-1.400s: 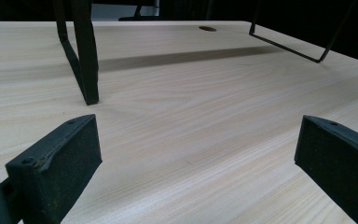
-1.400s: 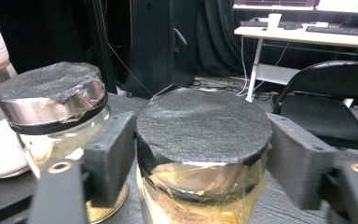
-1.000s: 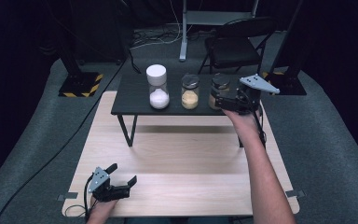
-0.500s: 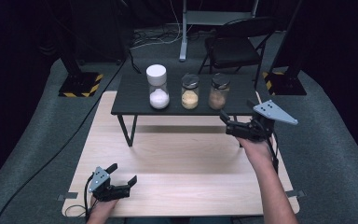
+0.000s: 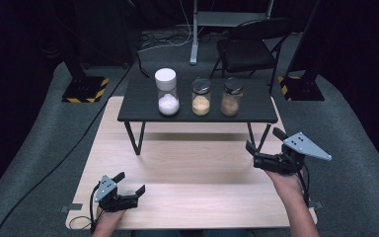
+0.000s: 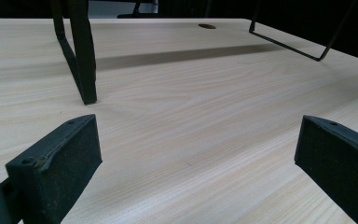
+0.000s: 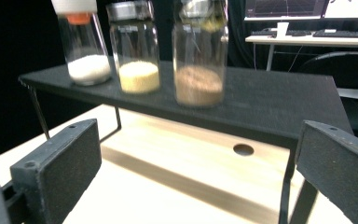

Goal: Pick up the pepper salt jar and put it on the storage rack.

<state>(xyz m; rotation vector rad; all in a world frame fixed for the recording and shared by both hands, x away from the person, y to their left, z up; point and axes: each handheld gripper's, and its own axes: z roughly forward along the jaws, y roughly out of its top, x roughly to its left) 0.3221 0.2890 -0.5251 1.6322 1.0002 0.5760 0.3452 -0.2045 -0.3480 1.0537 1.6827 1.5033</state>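
Right claw (image 5: 265, 146) spread wide, empty, low before the black shelf (image 5: 143, 98); brown jar (image 5: 231, 97) nearest (upright on it); left claw (image 5: 130, 183) spread over the table (image 5: 192, 197).

No readable text, label, brand or number anywhere. Jars (image 7: 198, 56) unlabelled. Monitor (image 7: 284, 8) far back: graph lines, too blurred to read. Yellow-black hazard stripes on stand base (image 5: 85, 90), no wording.
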